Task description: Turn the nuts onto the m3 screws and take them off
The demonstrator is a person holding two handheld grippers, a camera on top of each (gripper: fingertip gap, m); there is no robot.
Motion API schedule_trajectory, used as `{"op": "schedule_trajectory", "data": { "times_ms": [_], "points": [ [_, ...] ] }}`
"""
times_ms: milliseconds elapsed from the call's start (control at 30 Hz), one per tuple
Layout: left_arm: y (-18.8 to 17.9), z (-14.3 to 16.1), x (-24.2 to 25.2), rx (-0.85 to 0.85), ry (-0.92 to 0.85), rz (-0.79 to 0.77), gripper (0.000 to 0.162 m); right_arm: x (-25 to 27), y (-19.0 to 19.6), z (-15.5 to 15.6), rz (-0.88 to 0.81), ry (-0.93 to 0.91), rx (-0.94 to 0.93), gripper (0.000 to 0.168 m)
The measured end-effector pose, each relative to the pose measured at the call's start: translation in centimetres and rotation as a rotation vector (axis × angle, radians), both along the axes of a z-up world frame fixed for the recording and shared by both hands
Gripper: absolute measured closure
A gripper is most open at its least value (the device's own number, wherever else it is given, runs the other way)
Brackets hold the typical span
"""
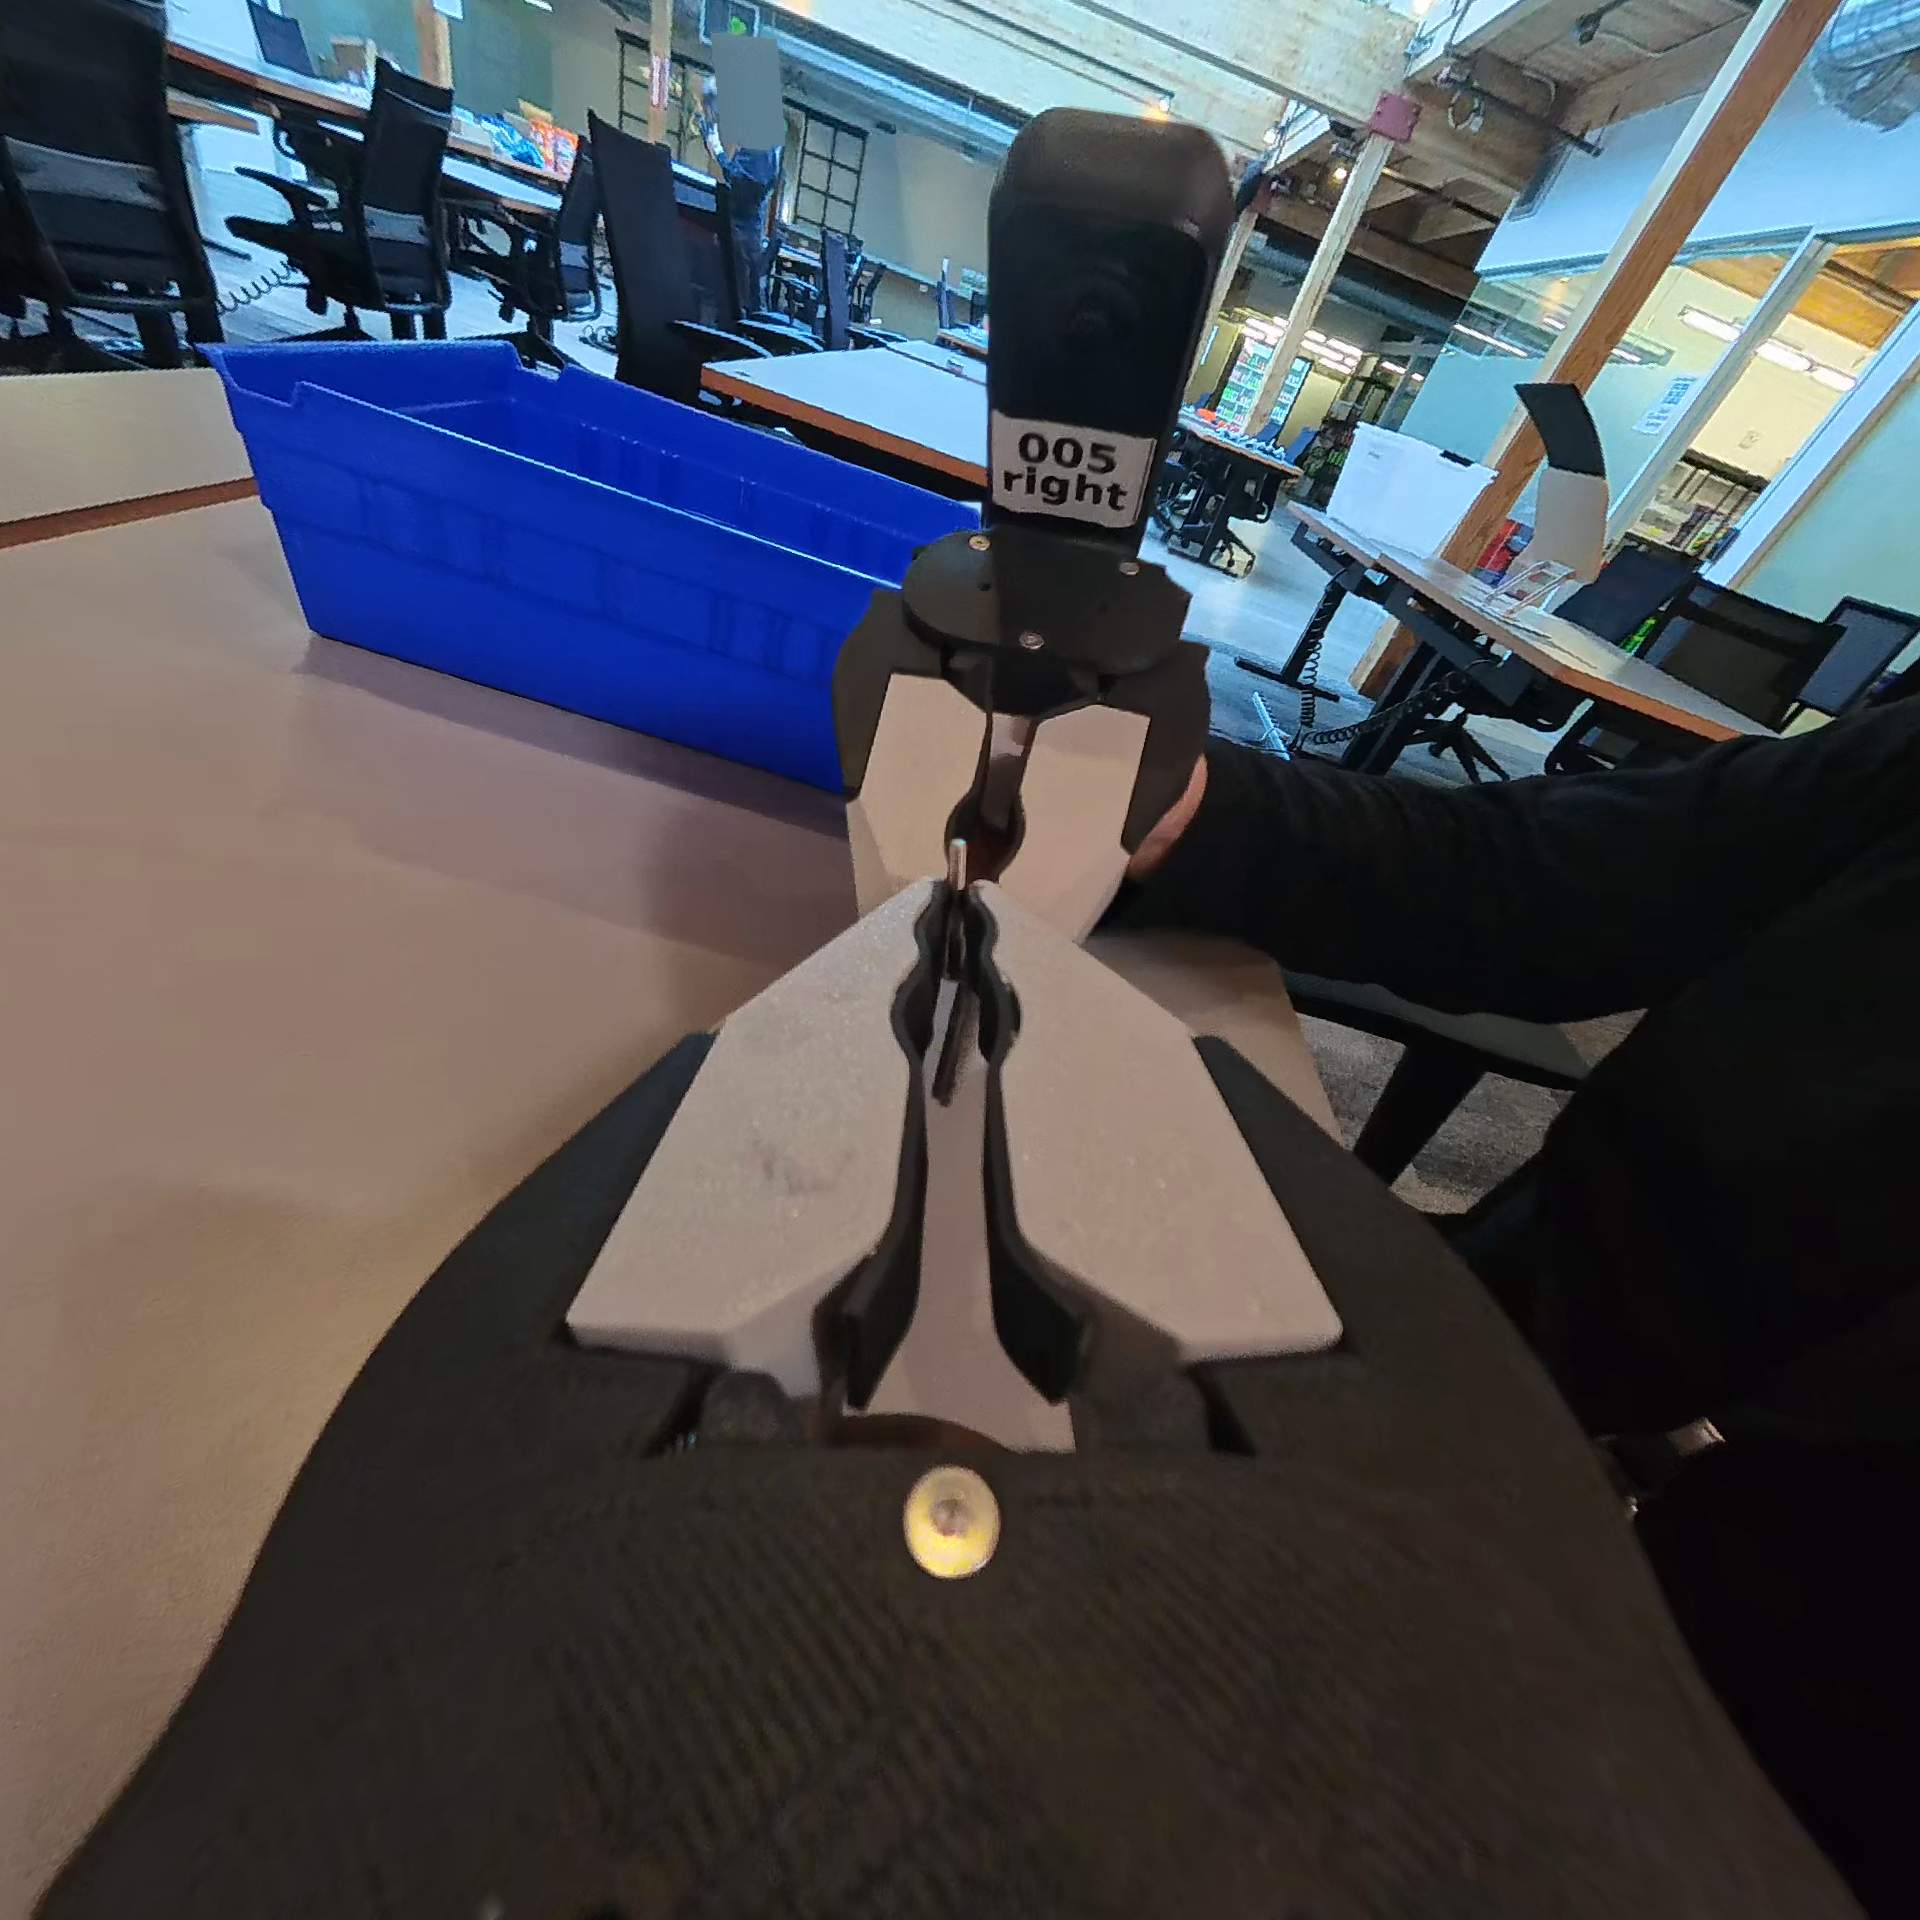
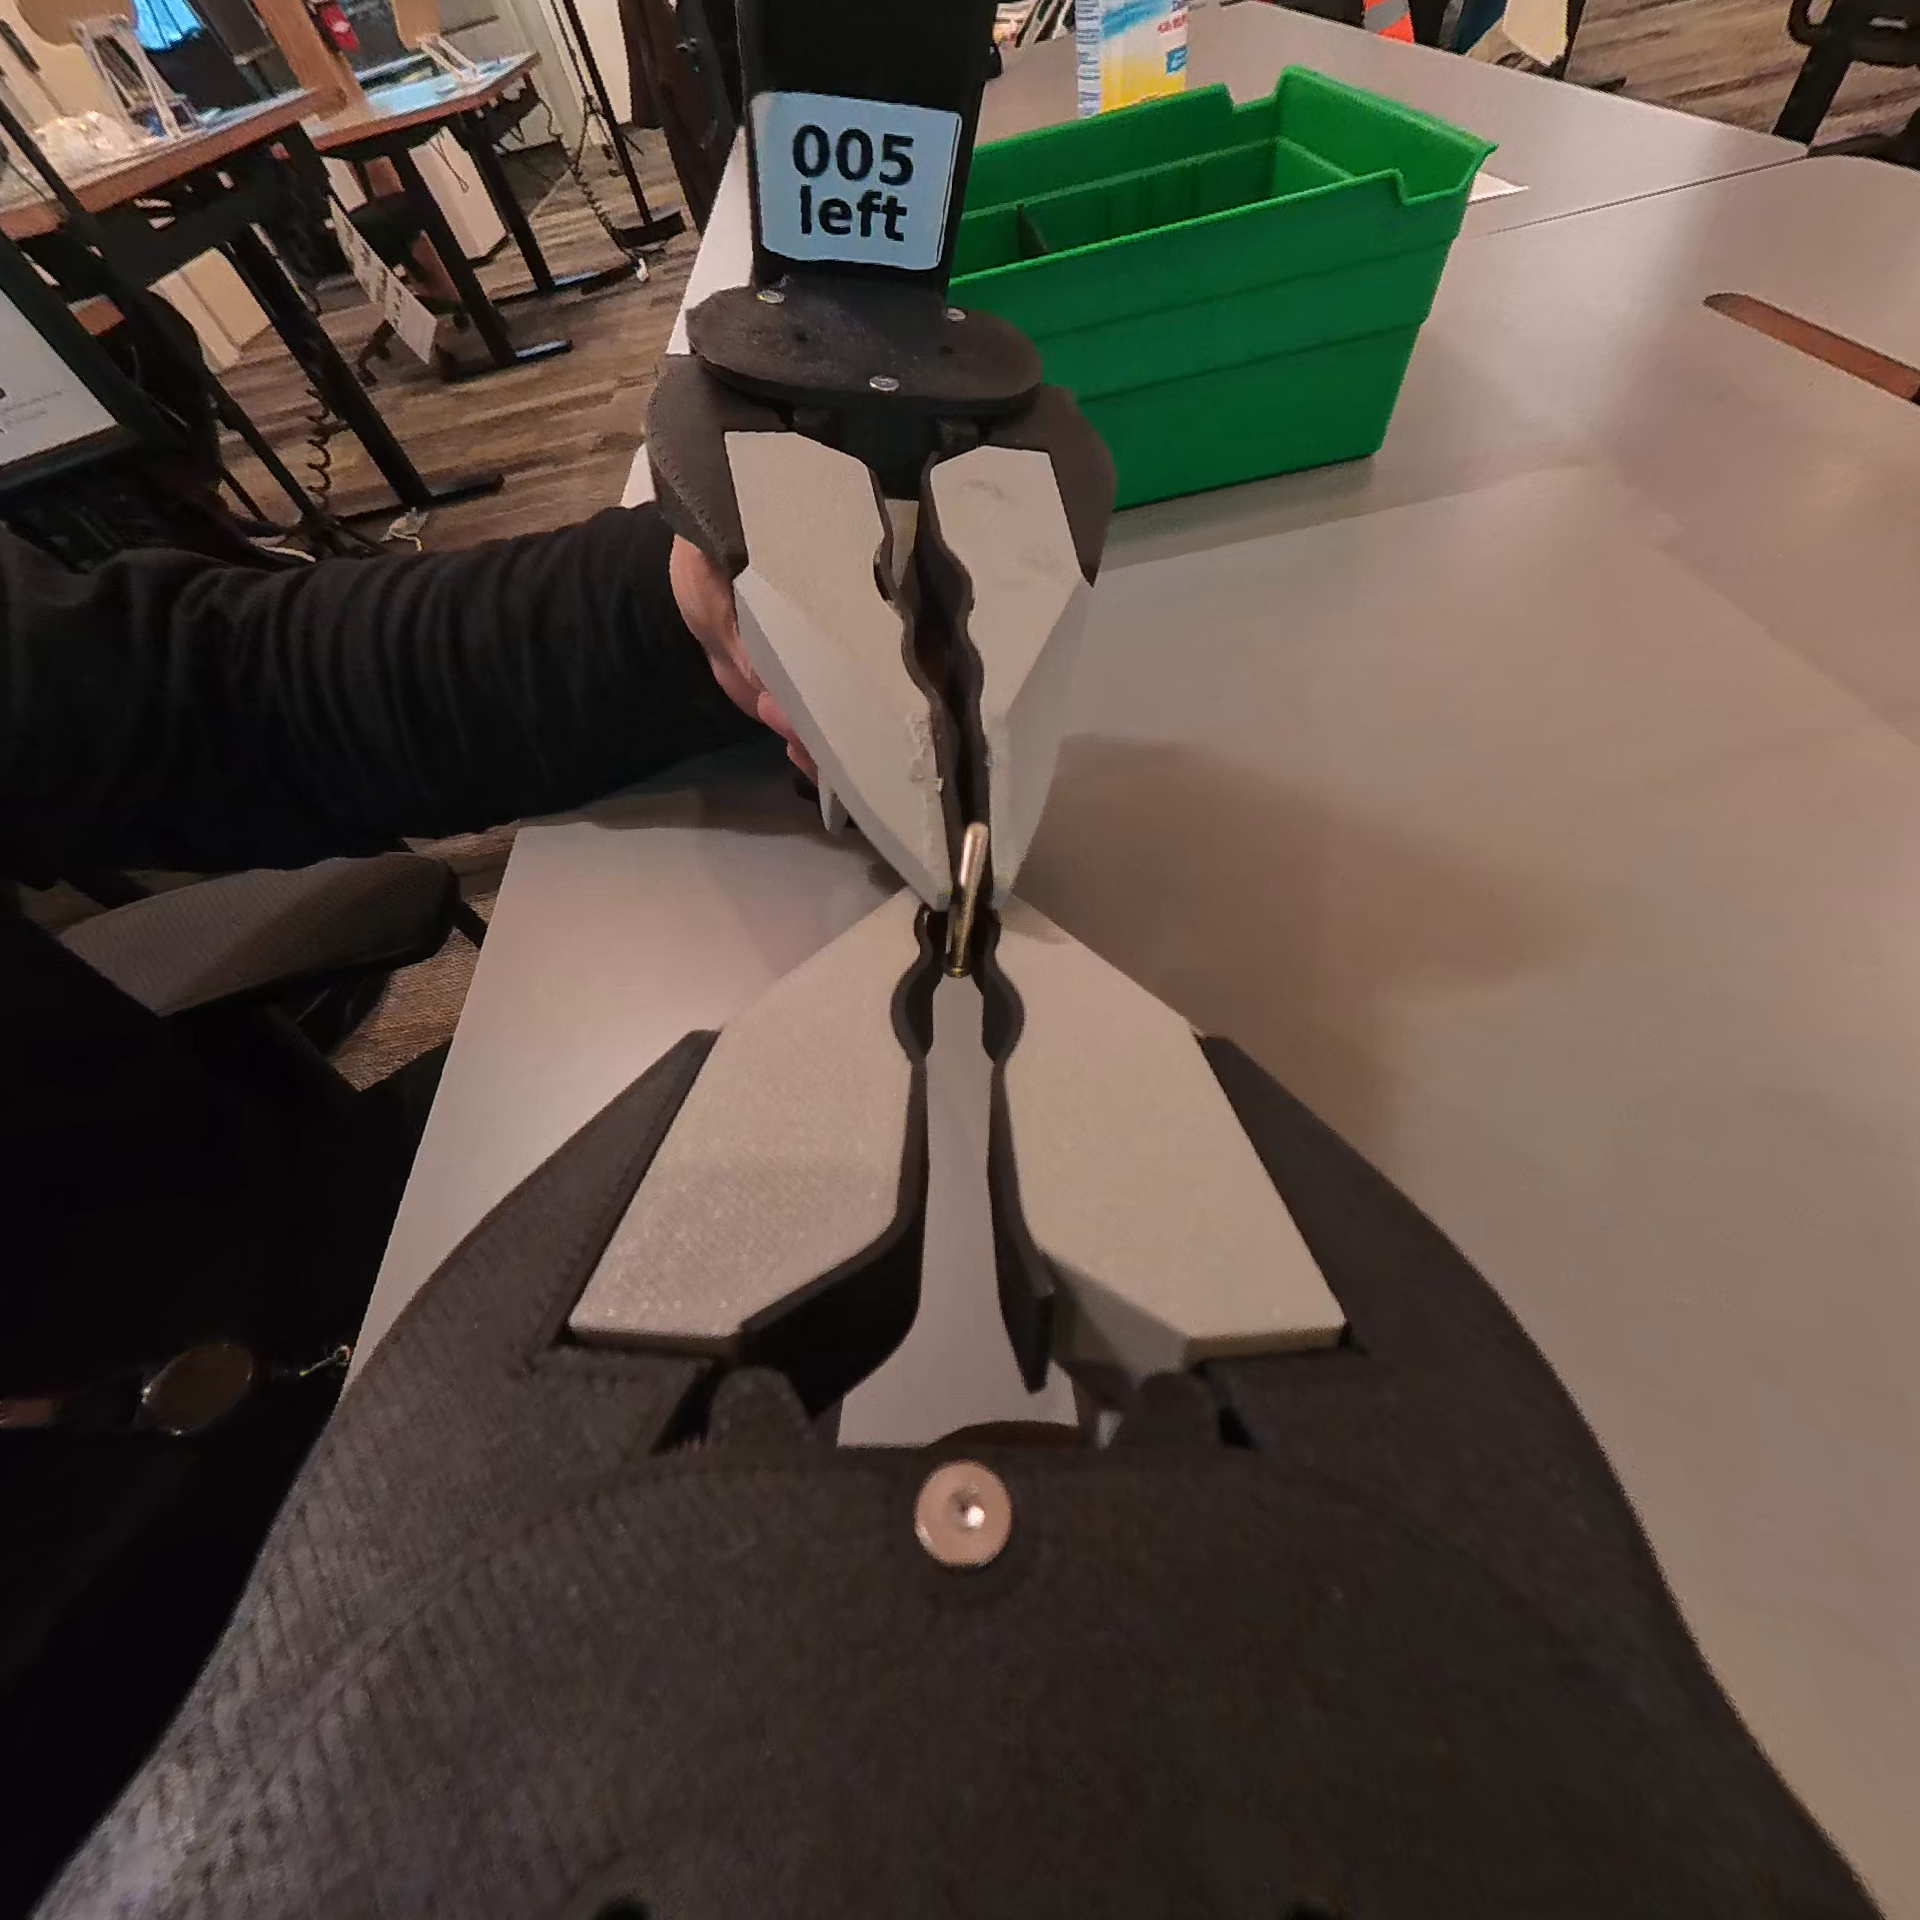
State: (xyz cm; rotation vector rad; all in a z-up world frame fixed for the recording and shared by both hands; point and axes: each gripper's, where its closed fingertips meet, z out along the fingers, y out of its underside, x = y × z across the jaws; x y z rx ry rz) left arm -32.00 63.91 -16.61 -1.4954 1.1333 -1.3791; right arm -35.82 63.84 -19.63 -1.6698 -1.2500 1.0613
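grippers met tip to tip above the table. my left gripper was clamped on the screw; my right gripper was closed on what i judged the nut, presumably aligned for threading. 2 bins, blue and green, sat behind.

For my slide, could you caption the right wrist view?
Two grey-fingered handheld tools meet tip to tip over a grey table, pinching a small metal screw; green plastic bin behind.
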Motion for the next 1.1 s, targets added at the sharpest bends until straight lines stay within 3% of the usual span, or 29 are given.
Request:
{"op": "schedule_trajectory", "data": {
  "times_ms": [667,800,1100],
  "points": [
    [-0.02,-0.28,0.23,-0.024,0.005,0.0,0.154,-0.03,-0.06,-0.28,-0.002,-0.022,0.014,0.168],
    [-0.07,-0.05,0.22,-0.018,-0.008,0.0,0.161,-0.12,-0.12,-0.4,-0.001,-0.03,0.017,0.168],
    [-0.1,0.08,0.14,0.007,-0.005,0.004,0.161,0.02,-0.08,-0.43,0.002,-0.028,-0.001,0.163]
  ]
}}
